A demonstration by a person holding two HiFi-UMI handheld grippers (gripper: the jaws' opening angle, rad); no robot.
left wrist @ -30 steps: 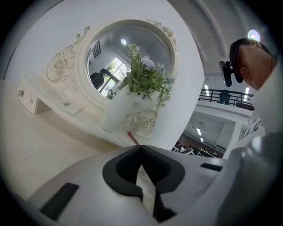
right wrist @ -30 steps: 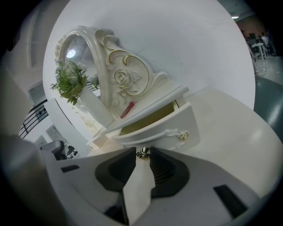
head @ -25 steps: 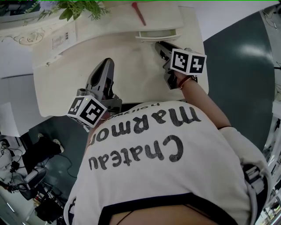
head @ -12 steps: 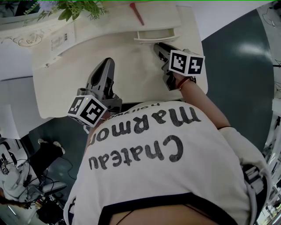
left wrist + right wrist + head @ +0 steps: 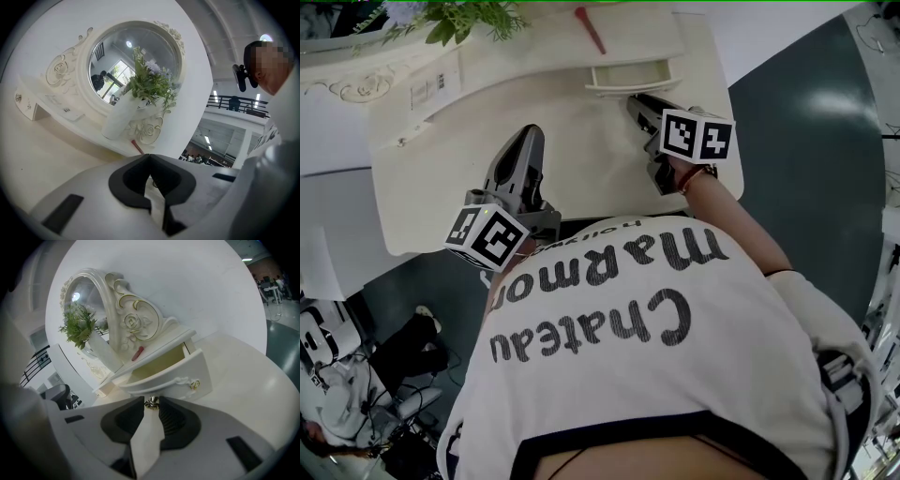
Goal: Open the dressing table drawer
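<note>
The cream dressing table has a small drawer at its back right, pulled partly out, its pale inside showing. My right gripper reaches to the drawer front; in the right gripper view its jaws are shut on the small gold knob under the drawer's curved front. A second gold fitting sits on that front to the right. My left gripper hovers over the table's middle, apart from the drawer, jaws shut and holding nothing.
A round ornate mirror stands at the table's back with a white vase of greenery before it. A red stick lies on the shelf above the drawer. Another small drawer sits at the left. Dark floor lies right of the table.
The drawer has slid a little further out toward me with the right gripper on its knob. The left gripper has stayed where it was.
</note>
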